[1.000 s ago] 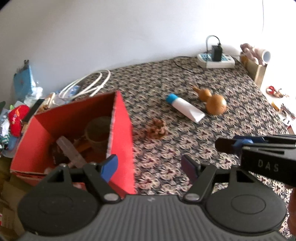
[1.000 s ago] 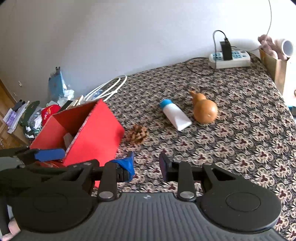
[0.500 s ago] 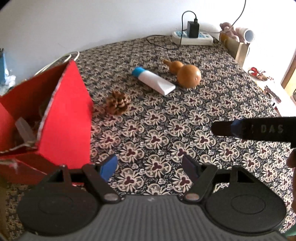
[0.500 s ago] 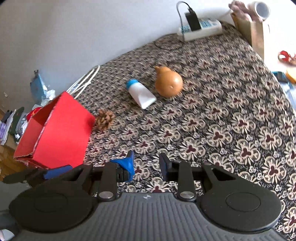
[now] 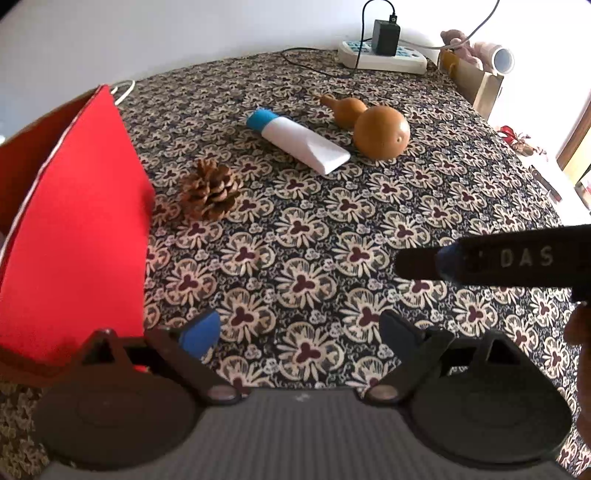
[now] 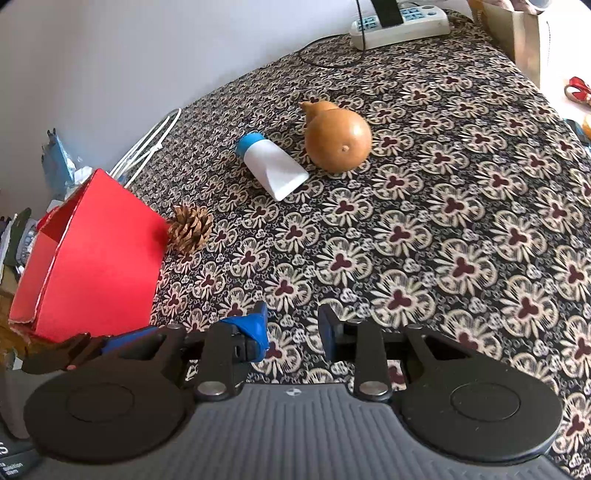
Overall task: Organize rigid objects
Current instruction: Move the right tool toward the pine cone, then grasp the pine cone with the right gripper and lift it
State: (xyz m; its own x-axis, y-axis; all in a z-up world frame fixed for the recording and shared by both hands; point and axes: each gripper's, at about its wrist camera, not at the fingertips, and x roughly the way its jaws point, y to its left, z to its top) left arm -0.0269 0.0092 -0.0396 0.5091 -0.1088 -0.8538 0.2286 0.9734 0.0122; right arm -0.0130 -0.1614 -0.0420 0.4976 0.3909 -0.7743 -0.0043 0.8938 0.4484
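A pine cone (image 5: 212, 190) (image 6: 190, 227) lies on the patterned cloth right beside the red box (image 5: 81, 229) (image 6: 92, 266). Farther back lie a white tube with a blue cap (image 5: 299, 140) (image 6: 271, 166) and a brown gourd (image 5: 380, 131) (image 6: 338, 134), side by side. My left gripper (image 5: 299, 332) hovers over bare cloth short of the pine cone, its jaws opening wide with nothing between them. My right gripper (image 6: 291, 325) stands to its right, its jaws a narrow gap apart and empty. Its finger (image 5: 424, 262) reaches into the left wrist view.
A power strip (image 5: 380, 59) (image 6: 400, 22) with a plugged charger sits at the table's far edge. A cardboard box (image 5: 476, 81) stands at the back right. White cable loops (image 6: 147, 147) and clutter lie behind the red box. The table drops off on the right.
Both grippers have sunk toward the cloth and tipped down, so the objects look nearer. The left jaws have spread wider. The red box's inside has slid out of the left view.
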